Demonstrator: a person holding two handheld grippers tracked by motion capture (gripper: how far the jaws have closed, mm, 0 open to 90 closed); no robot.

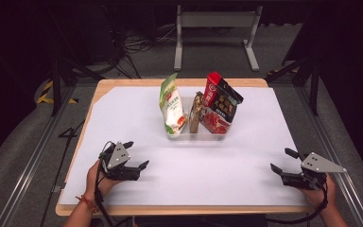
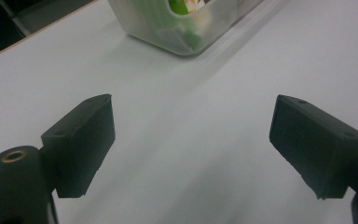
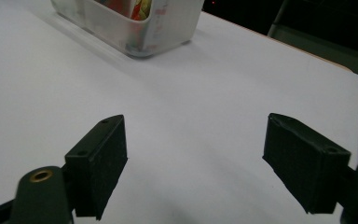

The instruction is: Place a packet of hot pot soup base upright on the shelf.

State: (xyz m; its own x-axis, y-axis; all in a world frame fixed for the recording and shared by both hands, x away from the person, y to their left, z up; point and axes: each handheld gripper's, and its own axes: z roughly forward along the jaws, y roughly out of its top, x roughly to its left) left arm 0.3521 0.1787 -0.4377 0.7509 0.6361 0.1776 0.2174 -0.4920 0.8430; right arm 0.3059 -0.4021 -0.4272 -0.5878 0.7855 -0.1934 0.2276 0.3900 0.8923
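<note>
a clear plastic bin (image 1: 196, 134) stood toward the far middle of the table, and three snack packets stood upright in it: a green and white pouch (image 1: 171, 105) at its left end, a slim brown packet (image 1: 196, 111) in the middle, and a red and black bag (image 1: 220, 104) at its right end, leaning a little outward. the left gripper (image 1: 138, 154) rested low over the near left part of the table, well apart from the bin, its jaws spread wide with nothing between them; its own view showed a corner of the bin (image 2: 182, 28) ahead with green packaging behind the frosted wall. the right gripper (image 1: 280, 160) sat near the near right edge, jaws likewise parted and empty, and looked at the bin's other end (image 3: 140, 25). the likely trouble from here lay in the packets being tall, light and loosely propped: a jaw that came in from the side could tip one over or push its neighbour out, and a pinch on one bag's top could drag the light bin along if nothing steadied it. the red and black bag looked the most apt to topple, given its lean. a white sheet (image 1: 137, 123) covered a pale wooden tabletop (image 1: 99, 87), smooth and likely slippery. beyond it the room was dark, with grey carpet, loose cables (image 1: 132, 45) and a metal stand (image 1: 215, 21) on the floor.
</note>
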